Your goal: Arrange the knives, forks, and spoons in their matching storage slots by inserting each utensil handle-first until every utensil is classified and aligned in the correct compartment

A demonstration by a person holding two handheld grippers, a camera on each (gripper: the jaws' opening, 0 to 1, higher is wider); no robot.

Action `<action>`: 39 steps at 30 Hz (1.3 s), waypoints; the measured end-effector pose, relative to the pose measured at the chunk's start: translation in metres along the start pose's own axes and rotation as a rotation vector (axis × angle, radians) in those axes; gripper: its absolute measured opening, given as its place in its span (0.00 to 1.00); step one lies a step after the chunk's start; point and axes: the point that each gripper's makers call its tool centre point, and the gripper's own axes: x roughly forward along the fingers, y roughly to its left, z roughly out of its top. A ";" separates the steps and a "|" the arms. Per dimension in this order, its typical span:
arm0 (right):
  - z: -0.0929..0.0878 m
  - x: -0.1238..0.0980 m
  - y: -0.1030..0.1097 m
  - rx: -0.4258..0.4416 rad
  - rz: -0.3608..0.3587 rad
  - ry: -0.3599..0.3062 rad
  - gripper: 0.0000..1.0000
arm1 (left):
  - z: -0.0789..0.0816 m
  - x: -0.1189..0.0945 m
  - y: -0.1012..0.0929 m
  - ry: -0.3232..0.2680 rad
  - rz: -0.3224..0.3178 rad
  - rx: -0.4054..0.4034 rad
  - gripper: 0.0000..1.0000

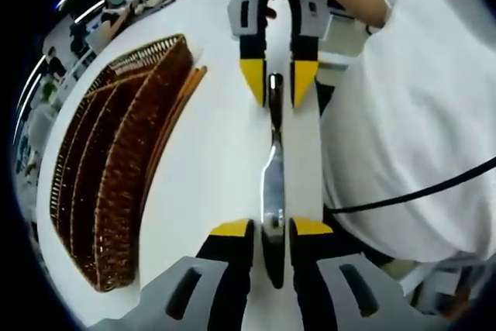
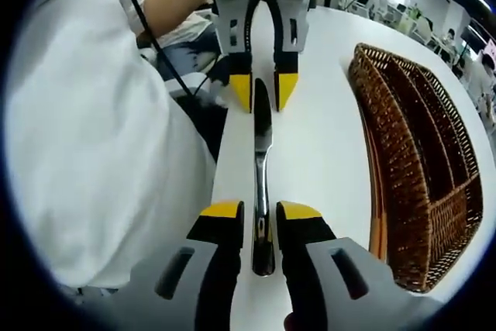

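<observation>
1. In the left gripper view, the left gripper [image 1: 273, 227] rises from six o'clock with its yellow-tipped fingers [image 1: 232, 228] closed narrowly on the blade end of a knife [image 1: 272, 184].
2. The knife runs straight up toward twelve o'clock, where the right gripper [image 1: 277, 81] comes down from the top and has its yellow fingers on either side of the dark handle end (so the knife spans between the two grippers, above the white bench [image 1: 209, 153]).
3. A brown wicker tray [image 1: 116, 184] with long narrow compartments lies on the bench at about nine o'clock, well apart from the knife; its slots look bare as far as can be seen.
4. A person in a white shirt [image 1: 418, 137] sits at three o'clock, just beside the bench edge.
5. In the right gripper view, the right gripper [image 2: 262, 211] rises from six o'clock, its fingers [image 2: 222, 210] pinching the knife [image 2: 262, 153] by the handle.
6. The left gripper [image 2: 263, 89] comes in from twelve o'clock, its fingers narrow around the blade tip.
7. The wicker tray [image 2: 418, 160] lies at three o'clock on the bench [image 2: 318, 137], and the white shirt [image 2: 93, 137] shows at nine o'clock.
</observation>
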 end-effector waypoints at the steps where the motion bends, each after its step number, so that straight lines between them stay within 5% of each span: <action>1: 0.000 0.001 0.000 0.000 -0.001 0.001 0.18 | 0.000 0.000 -0.001 0.002 -0.002 -0.001 0.16; 39: -0.009 0.008 -0.011 0.027 -0.007 0.018 0.15 | 0.008 0.003 0.018 -0.047 0.044 -0.071 0.11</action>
